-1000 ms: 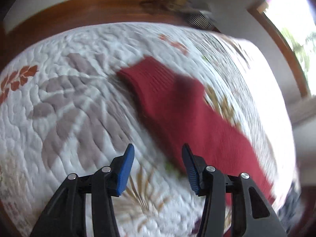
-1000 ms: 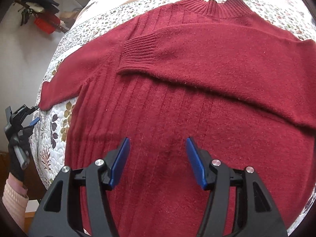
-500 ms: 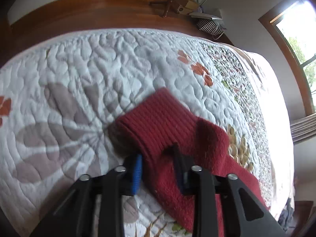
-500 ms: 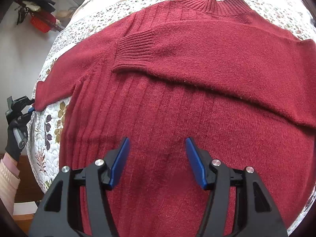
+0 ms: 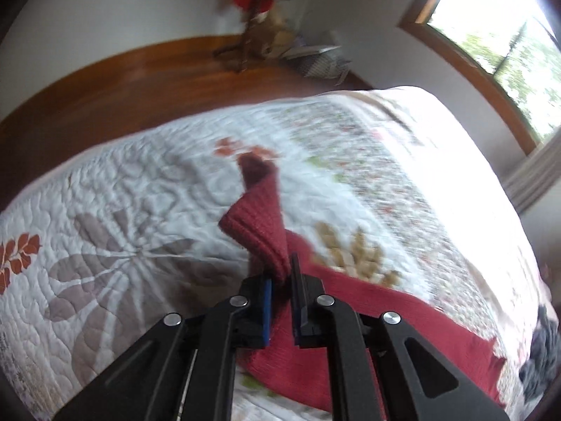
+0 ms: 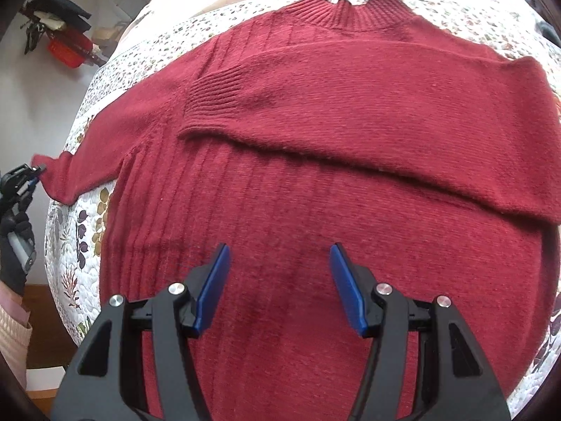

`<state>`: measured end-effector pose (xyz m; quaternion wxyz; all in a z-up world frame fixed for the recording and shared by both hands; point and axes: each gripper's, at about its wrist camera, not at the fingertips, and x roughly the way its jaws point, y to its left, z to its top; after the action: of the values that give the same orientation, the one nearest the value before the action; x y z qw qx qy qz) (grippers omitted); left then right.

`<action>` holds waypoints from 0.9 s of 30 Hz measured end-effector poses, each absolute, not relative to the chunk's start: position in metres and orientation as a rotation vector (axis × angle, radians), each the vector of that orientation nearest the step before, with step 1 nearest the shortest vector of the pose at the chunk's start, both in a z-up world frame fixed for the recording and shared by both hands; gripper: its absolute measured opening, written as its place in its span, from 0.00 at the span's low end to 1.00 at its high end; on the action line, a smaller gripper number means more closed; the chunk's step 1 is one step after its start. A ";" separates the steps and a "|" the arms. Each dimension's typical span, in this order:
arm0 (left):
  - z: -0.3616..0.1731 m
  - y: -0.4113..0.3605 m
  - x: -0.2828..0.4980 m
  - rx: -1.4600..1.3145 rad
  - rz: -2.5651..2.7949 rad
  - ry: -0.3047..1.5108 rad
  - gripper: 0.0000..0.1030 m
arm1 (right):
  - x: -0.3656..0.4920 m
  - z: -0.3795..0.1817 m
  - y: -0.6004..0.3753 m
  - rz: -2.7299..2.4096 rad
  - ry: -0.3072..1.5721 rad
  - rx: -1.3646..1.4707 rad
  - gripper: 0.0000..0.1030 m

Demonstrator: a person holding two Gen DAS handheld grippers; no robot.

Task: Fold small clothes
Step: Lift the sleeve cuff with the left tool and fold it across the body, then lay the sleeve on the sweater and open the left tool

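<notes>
A dark red knitted sweater [image 6: 315, 161] lies flat on the quilted bed, collar at the far side. One sleeve [image 6: 368, 119] is folded across the chest. The other sleeve [image 6: 105, 154] stretches out to the left. My left gripper [image 5: 280, 280] is shut on that sleeve's ribbed cuff [image 5: 259, 224] and holds it lifted above the quilt. In the right wrist view the left gripper [image 6: 33, 170] shows at the left edge, pinching the sleeve's end. My right gripper [image 6: 278, 280] hovers open over the sweater's lower body with nothing between its fingers.
The white quilt [image 5: 105, 245] with leaf patterns covers the bed. Wooden floor [image 5: 122, 80] lies beyond the bed's edge, with clutter by the wall [image 5: 263, 35]. A dark garment [image 5: 540, 358] sits at the bed's right edge. A gloved hand [image 6: 14, 245] holds the left gripper.
My left gripper has closed on the sleeve cuff and raised it off the quilt. The right gripper has stayed open in nearly the same spot above the sweater.
</notes>
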<state>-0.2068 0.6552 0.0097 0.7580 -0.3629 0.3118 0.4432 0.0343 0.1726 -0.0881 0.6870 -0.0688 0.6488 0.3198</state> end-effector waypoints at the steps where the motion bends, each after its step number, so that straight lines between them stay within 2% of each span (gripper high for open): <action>1: 0.016 0.646 -0.199 -0.769 0.943 0.673 0.08 | 0.035 -0.088 0.170 0.712 1.452 -0.148 0.57; 12: 0.033 0.541 -0.105 -0.725 0.635 0.677 0.08 | 0.041 -0.082 0.136 0.674 1.442 -0.098 0.60; 20: 0.009 0.457 -0.033 -0.713 0.463 0.712 0.08 | 0.043 -0.084 0.112 0.649 1.445 -0.067 0.60; 27: -0.026 0.419 0.001 -0.699 0.407 0.806 0.08 | 0.048 -0.089 0.094 0.630 1.450 -0.044 0.60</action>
<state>0.0015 0.4186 -0.0257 0.8414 -0.3308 0.3813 0.1928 0.0483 0.0935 -0.0886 0.7034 -0.0199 0.6517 0.2830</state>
